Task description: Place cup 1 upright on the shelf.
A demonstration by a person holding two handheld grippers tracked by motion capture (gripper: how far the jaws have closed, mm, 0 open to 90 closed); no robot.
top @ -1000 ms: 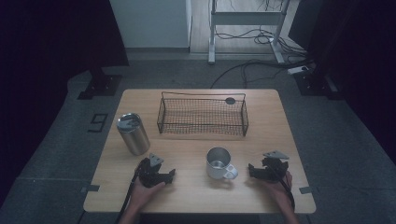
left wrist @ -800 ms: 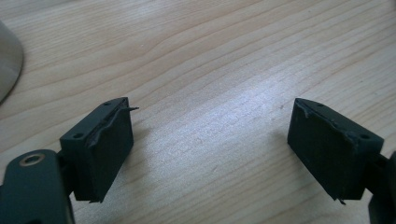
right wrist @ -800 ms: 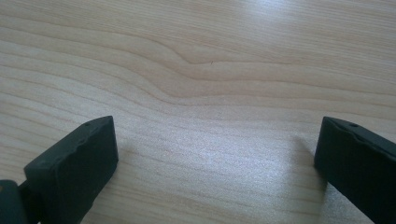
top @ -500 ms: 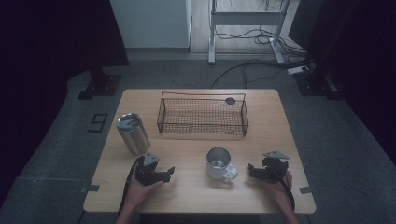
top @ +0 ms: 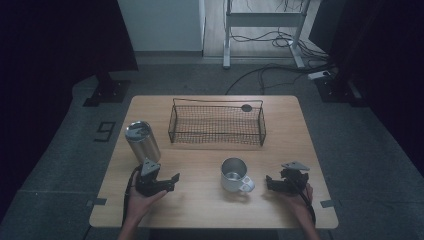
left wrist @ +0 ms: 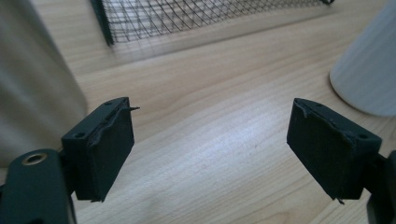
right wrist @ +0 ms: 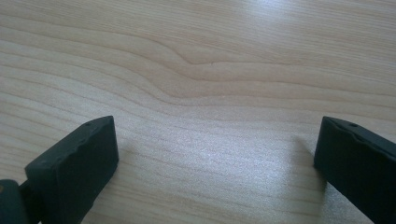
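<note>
Far left of the counter (top: 200, 212): steel tumbler (top: 142, 141), upright, lid on, long axis vertical.

Left hand-held gripper (top: 172, 178) sits just below and to the right of the tumbler, close but apart from it. Its own view shows the jaws spread with only bare wood between them (left wrist: 210, 144). The tumbler's wall is at the left edge (left wrist: 32, 79) and the mug's side at the right edge (left wrist: 369, 60), so the gripper aims between the two, toward the wire basket (top: 216, 141).

Centre: metal mug (top: 233, 175), upright, open end up. The handle (top: 247, 186) turns toward the person's right.

Right hand-held gripper (top: 270, 183) is near that handle but not touching it, and points at it. Jaws spread, nothing between them (right wrist: 215, 158).

Judgement: the tumbler belongs to the left hand, which must swing left and square up to the vertical wall. The mug is nearer the right hand.
</note>
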